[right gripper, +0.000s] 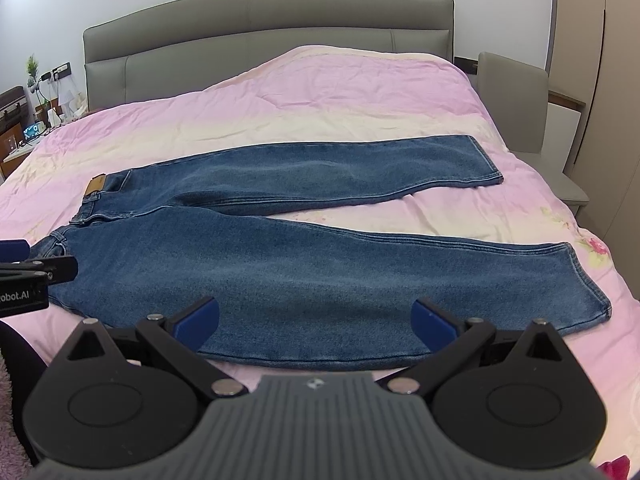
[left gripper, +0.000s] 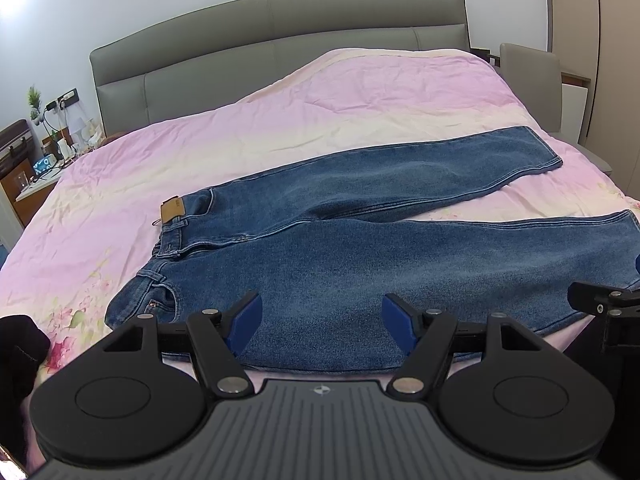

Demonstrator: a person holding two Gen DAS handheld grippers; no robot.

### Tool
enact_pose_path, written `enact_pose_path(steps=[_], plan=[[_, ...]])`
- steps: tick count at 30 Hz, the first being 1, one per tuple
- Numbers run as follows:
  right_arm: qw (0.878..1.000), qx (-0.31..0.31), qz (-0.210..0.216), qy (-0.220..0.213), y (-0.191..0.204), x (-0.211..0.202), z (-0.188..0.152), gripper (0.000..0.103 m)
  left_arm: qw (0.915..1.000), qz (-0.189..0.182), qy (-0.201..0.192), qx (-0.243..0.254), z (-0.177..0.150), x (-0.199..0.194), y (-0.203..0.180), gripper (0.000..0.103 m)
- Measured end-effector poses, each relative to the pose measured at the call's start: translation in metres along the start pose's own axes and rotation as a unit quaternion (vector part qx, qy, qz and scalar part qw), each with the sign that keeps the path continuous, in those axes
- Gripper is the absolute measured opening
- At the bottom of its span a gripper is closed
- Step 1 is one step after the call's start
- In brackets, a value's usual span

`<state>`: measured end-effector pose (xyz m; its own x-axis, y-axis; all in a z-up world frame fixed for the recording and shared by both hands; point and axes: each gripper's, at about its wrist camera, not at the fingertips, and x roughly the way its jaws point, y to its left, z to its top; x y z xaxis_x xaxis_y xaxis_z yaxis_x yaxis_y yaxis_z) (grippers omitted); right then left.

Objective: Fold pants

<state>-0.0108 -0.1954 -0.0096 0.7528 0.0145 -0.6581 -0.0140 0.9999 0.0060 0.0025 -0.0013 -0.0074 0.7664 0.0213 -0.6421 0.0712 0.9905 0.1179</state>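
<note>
Clearly the jeans [right gripper: 256, 264] have been laid out ready for folding: they lie flat across the middle of both frames on the pink quilt [right gripper: 340, 92] of the bed, waistband toward the left of the frame with its tan leather patch [right gripper: 95, 185] showing, and the two legs running off to the right. The legs fan apart, with a wedge of quilt showing between them, so a lengthwise fold, one leg over the other, looks like the natural first step, and none has been made yet.

Both tools hang just short of the nearer leg's long edge, which would suit picking up that edge at two spots. The left gripper [left gripper: 322, 330], low in its own view, has its blue pads spread with denim showing between them and nothing pinched. The right gripper [right gripper: 316, 322] is likewise spread wide, and holds nothing. Their spacing probably explains the layout: the left one sits nearer the hip and pocket end, and its black arm pokes in at the left edge of the right wrist view, while the right one faces the knee-to-hem stretch.

The grey headboard [right gripper: 264, 32] fills the upper part of both frames.
</note>
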Motion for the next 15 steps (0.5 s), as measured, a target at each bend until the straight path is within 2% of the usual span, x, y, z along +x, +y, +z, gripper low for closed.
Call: enact_pose_path(steps=[15], plan=[[1.0, -0.003, 0.003, 0.005, 0.0029, 0.003, -0.001, 0.098, 1.0, 0.0, 0.003, -0.006, -0.0007, -0.0005, 0.0033, 0.08]])
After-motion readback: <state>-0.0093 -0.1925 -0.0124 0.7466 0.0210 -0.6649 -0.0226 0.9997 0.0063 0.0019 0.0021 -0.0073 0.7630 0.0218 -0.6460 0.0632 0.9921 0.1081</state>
